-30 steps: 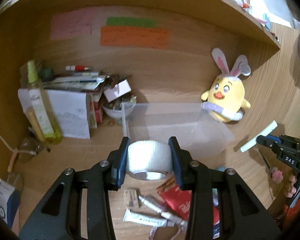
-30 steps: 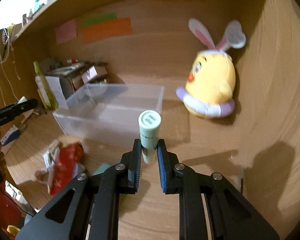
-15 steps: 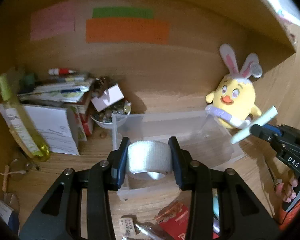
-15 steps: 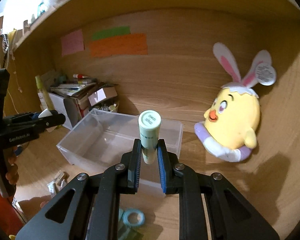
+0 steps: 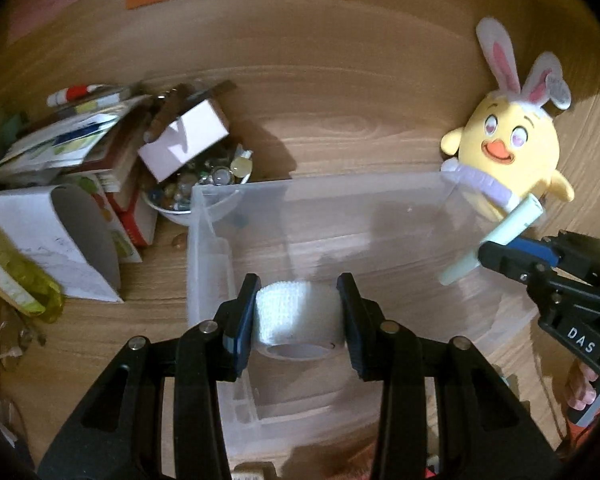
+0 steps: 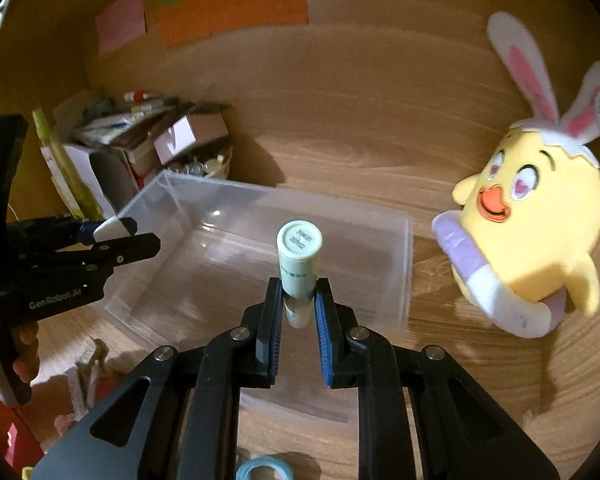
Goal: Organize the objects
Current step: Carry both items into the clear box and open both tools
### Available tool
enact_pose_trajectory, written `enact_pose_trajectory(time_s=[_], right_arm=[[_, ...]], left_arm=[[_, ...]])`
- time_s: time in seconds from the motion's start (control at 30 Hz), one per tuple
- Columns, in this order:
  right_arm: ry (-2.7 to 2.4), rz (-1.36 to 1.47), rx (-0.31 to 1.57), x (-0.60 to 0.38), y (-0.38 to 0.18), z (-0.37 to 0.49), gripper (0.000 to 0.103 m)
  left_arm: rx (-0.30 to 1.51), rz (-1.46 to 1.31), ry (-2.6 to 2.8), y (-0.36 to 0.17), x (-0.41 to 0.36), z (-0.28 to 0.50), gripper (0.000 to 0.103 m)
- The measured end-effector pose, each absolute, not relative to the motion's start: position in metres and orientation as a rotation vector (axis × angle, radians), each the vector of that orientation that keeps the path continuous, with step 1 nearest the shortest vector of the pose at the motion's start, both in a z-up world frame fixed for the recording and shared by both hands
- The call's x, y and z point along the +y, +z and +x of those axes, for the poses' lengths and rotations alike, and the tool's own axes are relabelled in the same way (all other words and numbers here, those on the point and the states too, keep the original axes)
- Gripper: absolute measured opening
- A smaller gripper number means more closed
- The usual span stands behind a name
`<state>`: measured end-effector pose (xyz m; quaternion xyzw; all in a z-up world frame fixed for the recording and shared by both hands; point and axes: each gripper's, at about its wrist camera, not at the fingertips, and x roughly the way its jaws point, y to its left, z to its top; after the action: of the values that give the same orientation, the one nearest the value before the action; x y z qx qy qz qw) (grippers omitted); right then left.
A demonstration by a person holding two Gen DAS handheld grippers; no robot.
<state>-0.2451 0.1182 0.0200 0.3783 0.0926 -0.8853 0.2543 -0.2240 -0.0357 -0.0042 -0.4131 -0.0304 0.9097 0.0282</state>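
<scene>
My left gripper is shut on a white bandage roll and holds it over the near left part of a clear plastic bin. My right gripper is shut on a pale green tube, cap pointing forward, above the bin's near right side. In the left wrist view the right gripper with the tube hangs at the bin's right edge. In the right wrist view the left gripper shows at the bin's left edge. The bin's floor looks bare.
A yellow chick plush with rabbit ears sits right of the bin. A bowl of small trinkets, stacked books and boxes and a yellow-green bottle crowd the left. A blue tape roll lies in front.
Both grippers have moved forward and in over the clear bin, each still holding its object. The clutter on the desk front has dropped out of view.
</scene>
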Motion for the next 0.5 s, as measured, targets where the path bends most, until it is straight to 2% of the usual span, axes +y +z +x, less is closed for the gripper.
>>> enact_pose_trajectory(time_s=[0.27, 0.33, 0.4, 0.5], right_arm=[[-2.339, 1.093, 0.317, 0.101, 0.004, -0.258, 0.014], [-2.314, 1.126, 0.305, 0.099, 0.001, -0.262, 0.014], [-2.302, 1.153, 0.287, 0.098, -0.002, -0.266, 0.014], [-2.305, 1.166, 0.272, 0.099, -0.002, -0.268, 0.016]], left_arm=[[0.030, -1.329, 2.755, -0.018, -0.019, -0.236, 0.040], [0.037, -1.337, 2.745, -0.019, -0.018, -0.236, 0.045], [0.038, -1.327, 2.746, -0.016, -0.018, -0.235, 0.058], [0.059, -1.289, 2.775, -0.009, -0.018, -0.229, 0.062]])
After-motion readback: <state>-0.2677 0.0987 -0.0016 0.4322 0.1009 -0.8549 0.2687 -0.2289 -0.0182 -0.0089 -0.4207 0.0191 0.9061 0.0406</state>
